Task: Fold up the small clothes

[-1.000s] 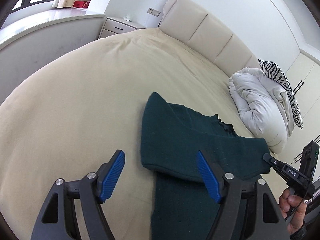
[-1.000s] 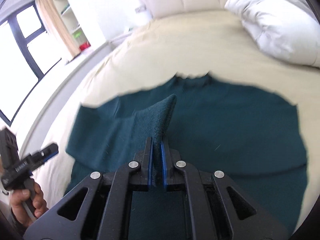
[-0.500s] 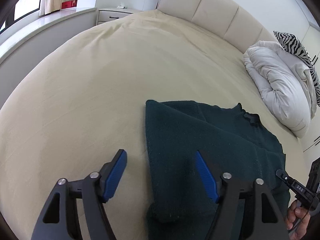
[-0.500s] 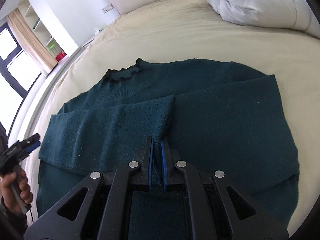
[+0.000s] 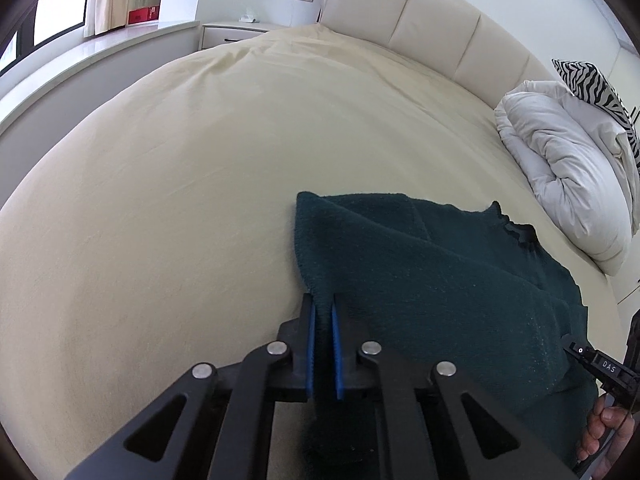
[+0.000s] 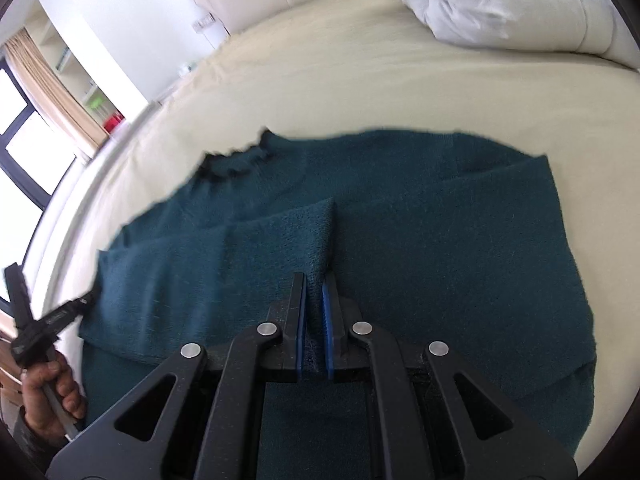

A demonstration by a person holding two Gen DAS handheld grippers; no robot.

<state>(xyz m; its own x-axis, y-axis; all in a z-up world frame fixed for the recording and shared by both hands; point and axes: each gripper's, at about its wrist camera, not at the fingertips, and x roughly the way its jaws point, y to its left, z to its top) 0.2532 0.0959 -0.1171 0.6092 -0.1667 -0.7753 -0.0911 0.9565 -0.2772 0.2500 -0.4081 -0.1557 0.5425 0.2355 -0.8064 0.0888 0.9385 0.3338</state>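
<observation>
A dark green knitted sweater (image 6: 440, 248) lies spread on a cream bed (image 5: 180, 168), its collar (image 6: 236, 160) toward the headboard and both sleeves folded across the body. My left gripper (image 5: 322, 308) is shut on the sweater's left folded edge (image 5: 316, 240). My right gripper (image 6: 314, 280) is shut on the end of the folded sleeve (image 6: 296, 236) at the middle of the sweater. The sweater also shows in the left wrist view (image 5: 440, 280). The left gripper also shows in the right wrist view (image 6: 80, 304), at the garment's left edge.
A rolled white duvet (image 5: 568, 168) and a zebra-print pillow (image 5: 592, 84) lie at the right by the padded headboard (image 5: 420, 24). A nightstand (image 5: 232, 34) and a window ledge (image 5: 80, 60) stand beyond the bed's left side.
My left gripper has closed on the sweater's left edge; it was open before. My right gripper has laid the sleeve down flat across the sweater and still grips it.
</observation>
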